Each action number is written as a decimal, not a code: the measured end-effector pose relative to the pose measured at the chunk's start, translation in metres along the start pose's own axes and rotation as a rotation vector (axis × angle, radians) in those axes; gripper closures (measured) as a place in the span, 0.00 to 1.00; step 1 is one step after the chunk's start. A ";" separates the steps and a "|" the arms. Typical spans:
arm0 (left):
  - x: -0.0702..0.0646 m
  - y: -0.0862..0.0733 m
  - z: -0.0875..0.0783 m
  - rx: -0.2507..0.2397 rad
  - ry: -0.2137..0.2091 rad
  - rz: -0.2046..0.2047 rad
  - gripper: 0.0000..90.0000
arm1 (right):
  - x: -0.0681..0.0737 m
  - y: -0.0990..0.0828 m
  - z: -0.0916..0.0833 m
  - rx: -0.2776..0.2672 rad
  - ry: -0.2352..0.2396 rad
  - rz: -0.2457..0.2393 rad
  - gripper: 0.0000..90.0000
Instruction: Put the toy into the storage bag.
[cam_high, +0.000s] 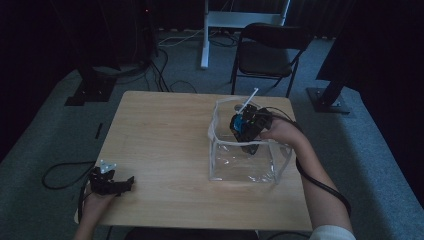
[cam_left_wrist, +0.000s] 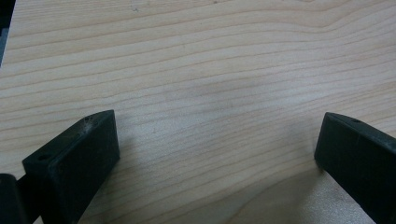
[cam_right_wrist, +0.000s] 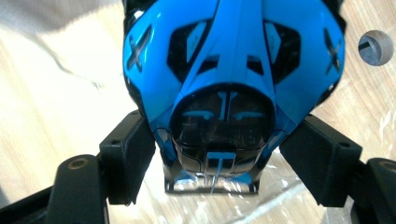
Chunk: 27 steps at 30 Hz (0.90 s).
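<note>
Blue toy car (cam_right_wrist: 233, 88), one; clear pouch (cam_high: 245, 165), one

A dim lab or studio room: grey carpet floor (cam_high: 365, 150), loose cables (cam_high: 165, 75) at upper left, black stand feet (cam_high: 327, 102), a folding chair (cam_high: 267, 57) at top centre, and one bare wooden table (cam_high: 160, 135).
</note>
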<state>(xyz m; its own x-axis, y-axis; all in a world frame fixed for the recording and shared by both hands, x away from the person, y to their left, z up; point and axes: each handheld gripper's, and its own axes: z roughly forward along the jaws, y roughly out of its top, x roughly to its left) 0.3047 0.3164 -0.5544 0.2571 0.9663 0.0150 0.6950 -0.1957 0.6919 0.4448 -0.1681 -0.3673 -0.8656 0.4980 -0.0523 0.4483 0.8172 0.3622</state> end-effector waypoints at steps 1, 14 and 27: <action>0.000 0.000 0.000 0.000 0.000 0.000 0.00 | -0.001 0.001 0.000 0.001 -0.001 -0.004 0.29; 0.000 0.000 0.000 0.000 0.000 0.000 0.00 | -0.004 0.006 0.015 0.085 -0.020 -0.026 0.29; 0.000 0.000 0.000 0.000 0.000 0.000 0.00 | 0.015 0.006 0.030 0.218 -0.004 -0.163 0.29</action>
<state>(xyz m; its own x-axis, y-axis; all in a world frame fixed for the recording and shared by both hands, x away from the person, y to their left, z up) 0.3047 0.3164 -0.5544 0.2571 0.9663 0.0149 0.6950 -0.1955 0.6919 0.4411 -0.1473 -0.3937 -0.9295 0.3558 -0.0969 0.3412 0.9295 0.1400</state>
